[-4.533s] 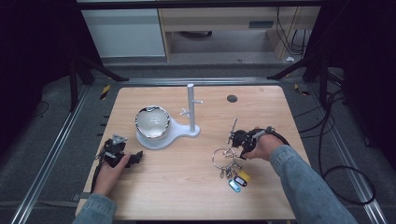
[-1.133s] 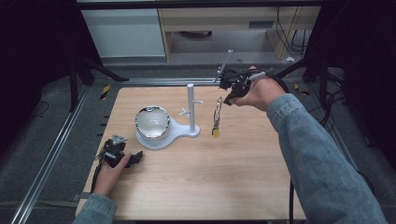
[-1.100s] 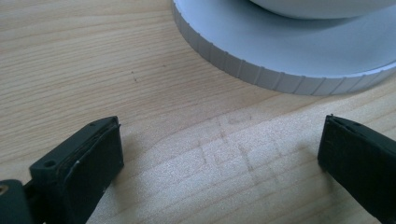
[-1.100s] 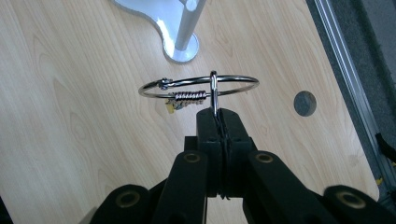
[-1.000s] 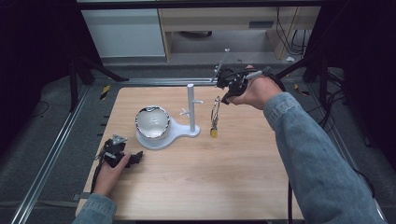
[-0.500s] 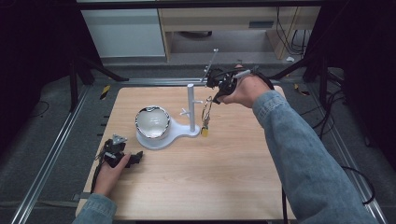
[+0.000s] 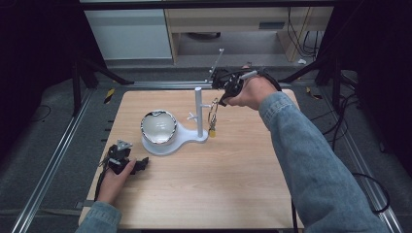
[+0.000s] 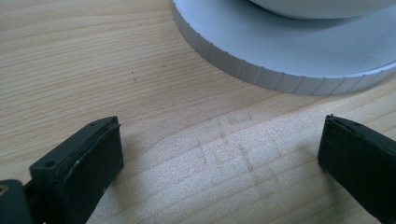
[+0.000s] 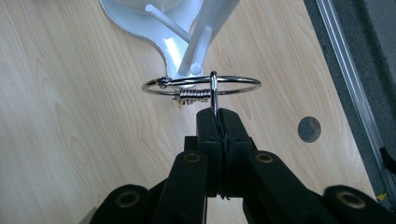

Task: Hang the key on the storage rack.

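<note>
Your right tongs (image 9: 218, 114) are clamping tight on a small loop of the key ring (image 9: 201, 86), holding it level just beside the white stand's post (image 7: 198, 110), with a short peg (image 9: 194, 49) poking toward the hoop, so I'm judging the peg's tip has to pass through it. Your left tongs (image 8: 219, 154) are gaping wide, holding nothing, low over the tabletop (image 7: 233, 179) beside the stand's base (image 8: 280, 65), well away from the ring.

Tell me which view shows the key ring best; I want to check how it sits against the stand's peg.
The right gripper view: the key ring fills the middle, pinched by the right gripper, at the tip of a peg of the white stand. The high view shows the ring small, hanging beside the post.
</note>
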